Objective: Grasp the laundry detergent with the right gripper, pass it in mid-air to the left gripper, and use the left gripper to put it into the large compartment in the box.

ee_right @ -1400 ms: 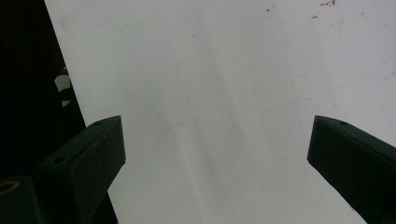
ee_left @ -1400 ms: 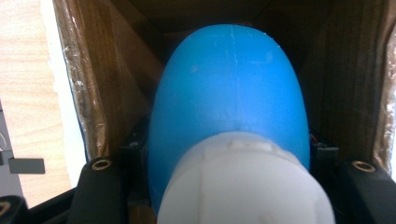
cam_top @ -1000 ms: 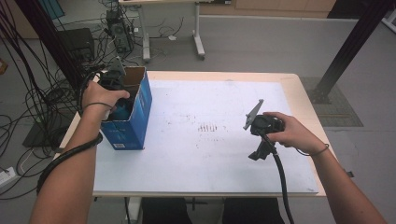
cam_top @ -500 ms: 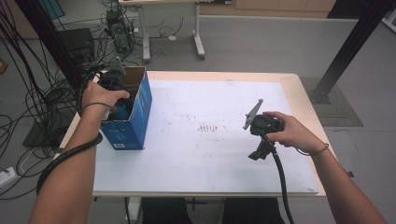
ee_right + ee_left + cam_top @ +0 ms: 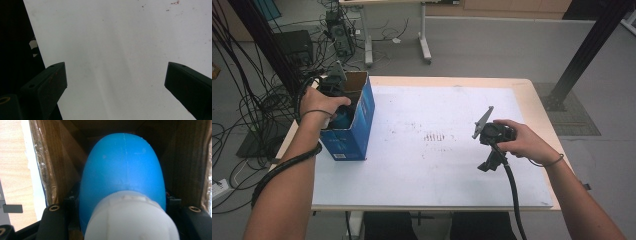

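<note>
Now left gripper (image 5: 337, 107) clamps the blue bottle (image 5: 123, 167) inside the box (image 5: 362, 115), neck toward camera; right gripper (image 5: 116, 82) gapes, idle.

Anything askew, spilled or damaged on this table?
Nothing spilled or broken. The white tabletop carries a patch of reddish-brown specks near its middle. The blue bottle sits inside the blue cardboard box, clamped by the left gripper.

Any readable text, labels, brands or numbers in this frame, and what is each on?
None can be read.
Blue box: a small pale label near the bottom of its front, too small and blurred to read.
White tabletop: dark reddish smudges near the middle, marks rather than legible writing.
Blue bottle with white cap: no print showing.
</note>
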Demonstrator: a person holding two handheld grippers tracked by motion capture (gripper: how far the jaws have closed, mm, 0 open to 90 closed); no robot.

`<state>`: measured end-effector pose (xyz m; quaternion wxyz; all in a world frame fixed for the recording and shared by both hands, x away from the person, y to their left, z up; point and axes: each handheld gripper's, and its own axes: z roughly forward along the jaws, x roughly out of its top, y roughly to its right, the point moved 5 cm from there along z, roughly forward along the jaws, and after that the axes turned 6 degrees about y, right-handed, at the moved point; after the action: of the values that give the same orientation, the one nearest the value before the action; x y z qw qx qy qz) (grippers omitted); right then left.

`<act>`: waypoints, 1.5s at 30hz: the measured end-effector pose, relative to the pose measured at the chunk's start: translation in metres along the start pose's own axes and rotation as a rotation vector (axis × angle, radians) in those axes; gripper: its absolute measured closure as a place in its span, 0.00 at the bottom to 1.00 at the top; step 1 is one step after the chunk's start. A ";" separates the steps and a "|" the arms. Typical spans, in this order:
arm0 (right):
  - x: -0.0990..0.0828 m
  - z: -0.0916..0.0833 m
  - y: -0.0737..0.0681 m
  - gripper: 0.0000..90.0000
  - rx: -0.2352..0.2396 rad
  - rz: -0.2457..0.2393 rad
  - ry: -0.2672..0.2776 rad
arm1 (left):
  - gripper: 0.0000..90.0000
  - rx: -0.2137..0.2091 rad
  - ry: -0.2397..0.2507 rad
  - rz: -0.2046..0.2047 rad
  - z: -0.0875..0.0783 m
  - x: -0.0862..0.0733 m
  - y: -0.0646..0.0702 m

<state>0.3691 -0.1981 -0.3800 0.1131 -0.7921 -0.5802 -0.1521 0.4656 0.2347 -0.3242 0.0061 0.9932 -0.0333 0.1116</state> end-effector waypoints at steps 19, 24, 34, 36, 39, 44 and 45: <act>-0.001 -0.001 0.001 0.05 0.000 0.005 0.005 | 0.42 0.004 -0.003 0.002 0.000 0.001 0.001; -0.002 -0.001 0.001 0.04 0.000 0.009 0.003 | 0.42 0.002 -0.002 0.000 0.000 0.001 0.000; 0.000 -0.001 0.001 0.04 0.001 0.004 0.003 | 0.42 0.001 -0.004 0.000 0.000 0.000 0.001; 0.000 -0.001 0.001 0.04 0.001 0.004 0.003 | 0.42 0.000 -0.005 0.001 0.000 0.000 0.001; 0.000 0.000 0.001 0.04 0.001 0.004 0.001 | 0.42 -0.003 -0.009 -0.001 0.000 0.000 0.000; 0.000 0.001 0.000 0.04 0.004 0.008 0.000 | 0.42 -0.004 -0.013 0.000 0.000 0.000 0.000; 0.000 0.001 0.000 0.04 0.006 0.009 0.000 | 0.42 -0.005 -0.014 0.001 0.000 0.000 0.000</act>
<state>0.3695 -0.1982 -0.3808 0.1163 -0.7942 -0.5773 -0.1498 0.4654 0.2345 -0.3245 0.0082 0.9939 -0.0343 0.1044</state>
